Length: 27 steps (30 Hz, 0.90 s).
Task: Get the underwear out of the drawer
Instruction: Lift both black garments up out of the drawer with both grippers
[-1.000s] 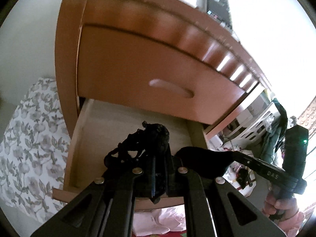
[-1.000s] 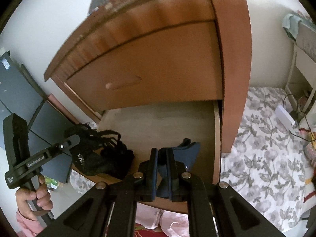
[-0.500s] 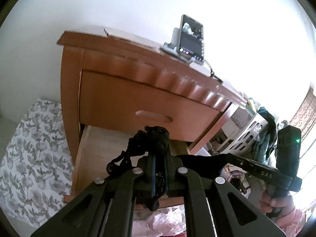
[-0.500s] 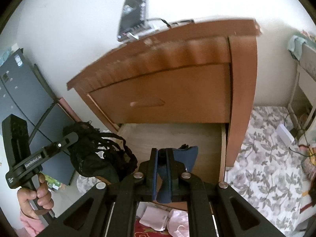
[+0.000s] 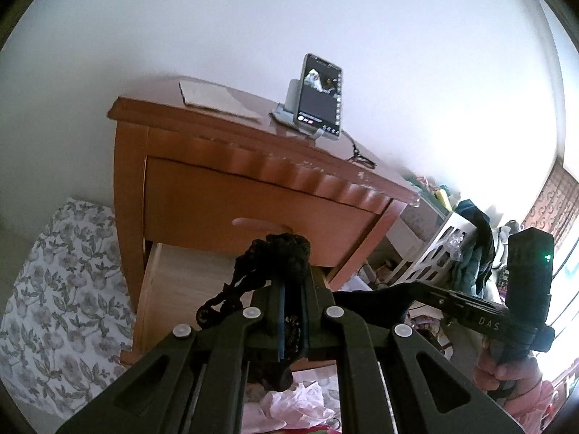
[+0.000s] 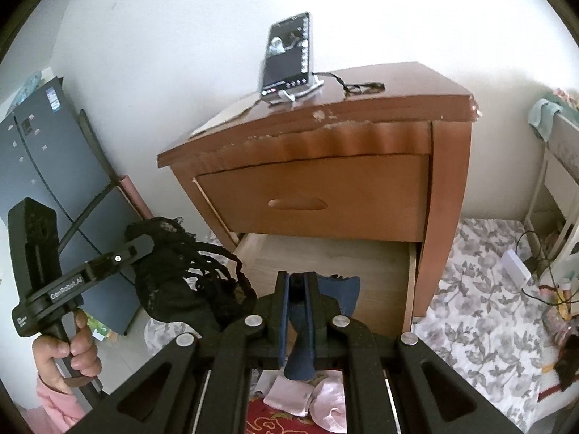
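White wall behind, bottom drawer point(image 6: 336, 264) hanging open: left tongs point(image 5: 293, 320) clamp black lace underwear point(image 6: 181, 275), right tongs point(image 6: 296, 320) pinch a navy pair point(image 6: 340, 289), both garments clear of the drawer.

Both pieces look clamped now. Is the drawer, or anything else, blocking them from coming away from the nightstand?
Nothing visible blocks them. The left gripper is shut on the black lace underwear, the right gripper on the navy underwear; both hang in front of the open drawer.
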### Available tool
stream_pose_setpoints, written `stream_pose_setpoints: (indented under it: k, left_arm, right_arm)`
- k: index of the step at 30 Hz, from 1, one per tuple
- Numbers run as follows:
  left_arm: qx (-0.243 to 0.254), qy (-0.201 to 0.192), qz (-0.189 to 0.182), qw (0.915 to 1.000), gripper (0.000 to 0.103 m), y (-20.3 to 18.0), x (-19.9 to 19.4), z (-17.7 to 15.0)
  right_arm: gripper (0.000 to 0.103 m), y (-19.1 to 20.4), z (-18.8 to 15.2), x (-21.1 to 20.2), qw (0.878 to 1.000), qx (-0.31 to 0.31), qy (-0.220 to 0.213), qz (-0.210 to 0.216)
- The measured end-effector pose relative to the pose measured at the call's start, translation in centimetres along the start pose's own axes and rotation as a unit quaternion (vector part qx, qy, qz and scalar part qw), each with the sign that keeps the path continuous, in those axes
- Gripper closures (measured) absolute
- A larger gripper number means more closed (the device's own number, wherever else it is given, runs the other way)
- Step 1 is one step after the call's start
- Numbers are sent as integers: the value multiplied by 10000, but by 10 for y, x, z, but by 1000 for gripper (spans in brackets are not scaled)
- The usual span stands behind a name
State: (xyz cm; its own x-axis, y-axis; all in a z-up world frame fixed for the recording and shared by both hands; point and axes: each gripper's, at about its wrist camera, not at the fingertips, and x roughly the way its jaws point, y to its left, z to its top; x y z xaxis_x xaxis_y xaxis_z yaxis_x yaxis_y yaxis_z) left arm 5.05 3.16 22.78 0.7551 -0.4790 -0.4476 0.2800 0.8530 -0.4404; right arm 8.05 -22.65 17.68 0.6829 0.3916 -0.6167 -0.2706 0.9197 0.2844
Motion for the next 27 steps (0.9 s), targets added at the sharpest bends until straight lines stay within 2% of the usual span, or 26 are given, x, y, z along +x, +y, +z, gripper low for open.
stream_pose_setpoints:
  k: [12, 27]
  left_arm:
    - [101, -109, -95, 9998, 97, -18, -30, -10]
    - [234, -20, -117, 9997, 96, -31, -53, -40]
  right_arm:
    - [95, 20, -15, -31, 9998, -162, -73, -11]
    - [95, 34, -49, -57, 9996, -233, -80, -98]
